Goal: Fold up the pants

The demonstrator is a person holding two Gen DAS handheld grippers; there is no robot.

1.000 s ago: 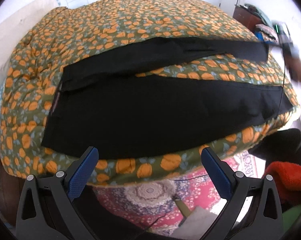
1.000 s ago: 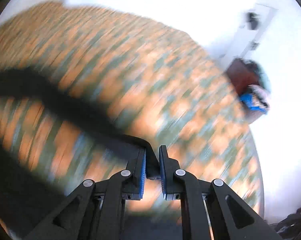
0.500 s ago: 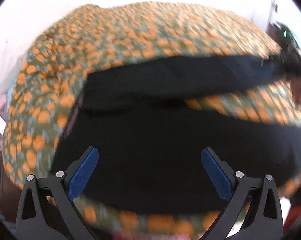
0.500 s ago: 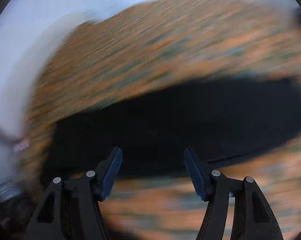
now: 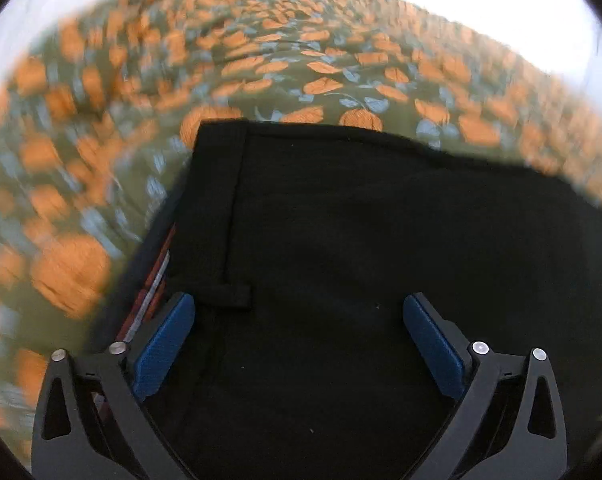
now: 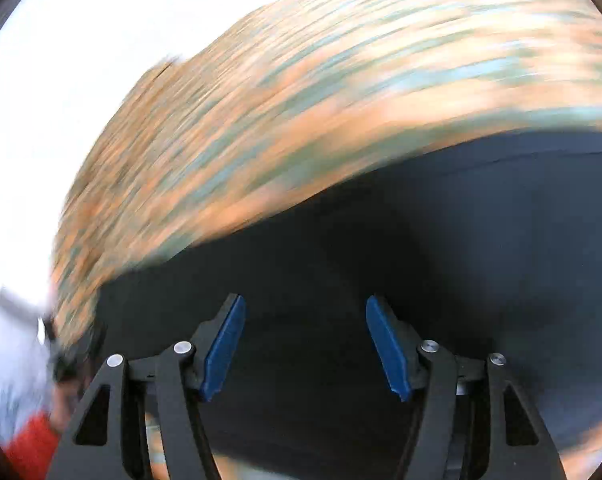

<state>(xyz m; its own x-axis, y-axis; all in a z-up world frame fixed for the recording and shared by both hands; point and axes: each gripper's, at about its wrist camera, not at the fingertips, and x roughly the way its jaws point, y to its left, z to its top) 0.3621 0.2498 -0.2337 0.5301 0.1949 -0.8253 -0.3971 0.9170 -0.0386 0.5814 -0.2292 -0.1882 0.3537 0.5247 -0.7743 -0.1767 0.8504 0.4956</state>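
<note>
Two hand-held grippers, both w/ jaws spread and nothing between the blue pads. Left hand-held gripper points down at the waist end of the black pants, hovering over the cloth; whether the pads touch the fabric can't be told. Left pad sits just beside the waistband edge, where red-and-white lining shows at the opening. A belt loop lies flat just beyond that pad. Waistband corner sits toward the top of the left wrist view, w/ the bedspread (green, orange print) around it on the left and beyond.

Right hand-held gripper is open too; its jaws have just been opening, nothing caught between them. It looks over a wide stretch of the pants, which lie spread on the bed, bedspread beyond them. Right view is heavily motion-blurred, so fabric detail can't be read. A person's hand and red sleeve show at lower left of that view, blurred.
</note>
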